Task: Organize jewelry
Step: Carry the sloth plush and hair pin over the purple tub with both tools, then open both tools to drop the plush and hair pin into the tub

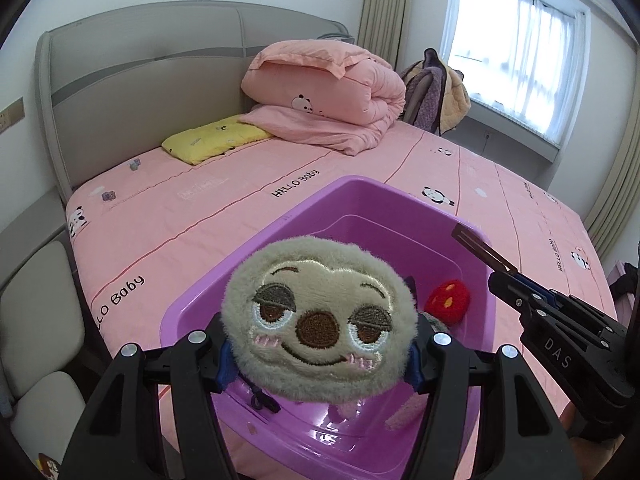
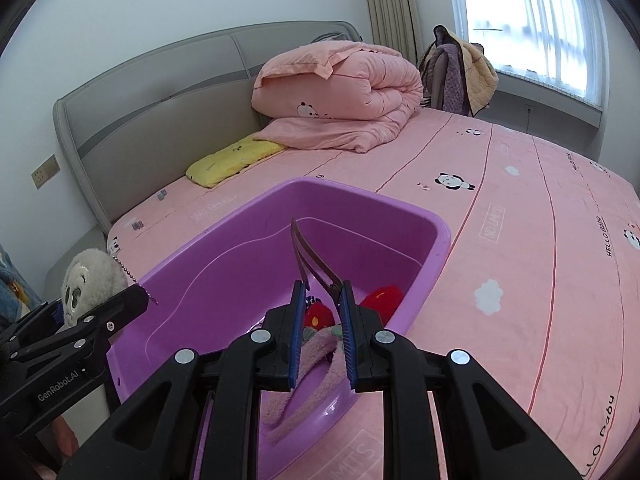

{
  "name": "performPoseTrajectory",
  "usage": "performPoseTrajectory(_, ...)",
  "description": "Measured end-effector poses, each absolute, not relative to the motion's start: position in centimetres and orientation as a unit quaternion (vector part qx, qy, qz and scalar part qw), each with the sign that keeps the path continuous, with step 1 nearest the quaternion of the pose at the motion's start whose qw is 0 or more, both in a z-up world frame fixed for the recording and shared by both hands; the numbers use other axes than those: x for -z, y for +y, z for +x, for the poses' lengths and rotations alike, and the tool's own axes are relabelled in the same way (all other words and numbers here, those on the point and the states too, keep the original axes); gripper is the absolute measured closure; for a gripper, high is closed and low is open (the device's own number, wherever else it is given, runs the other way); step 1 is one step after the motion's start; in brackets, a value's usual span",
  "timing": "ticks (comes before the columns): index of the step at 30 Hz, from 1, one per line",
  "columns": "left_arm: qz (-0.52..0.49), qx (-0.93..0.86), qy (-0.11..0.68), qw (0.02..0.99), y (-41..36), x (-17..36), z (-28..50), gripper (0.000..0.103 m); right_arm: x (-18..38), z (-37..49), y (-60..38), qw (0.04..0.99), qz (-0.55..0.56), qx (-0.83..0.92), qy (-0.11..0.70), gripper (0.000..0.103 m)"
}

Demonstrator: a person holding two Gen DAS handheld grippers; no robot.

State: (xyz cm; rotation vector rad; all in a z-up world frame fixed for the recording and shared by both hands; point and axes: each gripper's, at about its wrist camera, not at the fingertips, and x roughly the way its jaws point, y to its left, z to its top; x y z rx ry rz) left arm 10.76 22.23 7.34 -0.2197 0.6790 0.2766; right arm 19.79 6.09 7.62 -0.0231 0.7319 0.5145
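Two grips hold over my purple bin [image 2: 438, 236]: left gripper [image 1: 318, 356] clamps the plush sloth charm [image 1: 318, 324], right gripper [image 2: 322, 332] pinches a brown hair clip [image 2: 310, 258]. Should either slip, I judge the charm's dangling chain [image 2: 128, 276] could snag the rim, or the clip miss the bin.

The setting is a home bedroom. A wide bed [image 1: 280, 200] with a pink sheet printed with pandas and "HELLO Baby" fills both views. A grey padded headboard [image 1: 140, 92] stands against a white wall. A folded pink quilt [image 2: 340, 92] and a yellow pillow [image 2: 232, 160] lie near the headboard. Beige curtains [image 1: 384, 4] frame a bright window [image 2: 532, 20], and clothes hang over a chair [image 1: 436, 92] beside it.
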Motion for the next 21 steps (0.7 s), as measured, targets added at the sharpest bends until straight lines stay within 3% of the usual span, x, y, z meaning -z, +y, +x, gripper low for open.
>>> performPoseTrajectory(21,-0.117,-0.150,0.380,0.905,23.8,-3.2,13.5,0.037,-3.5,23.6,10.4,0.880,-0.043,-0.243,0.406,0.081)
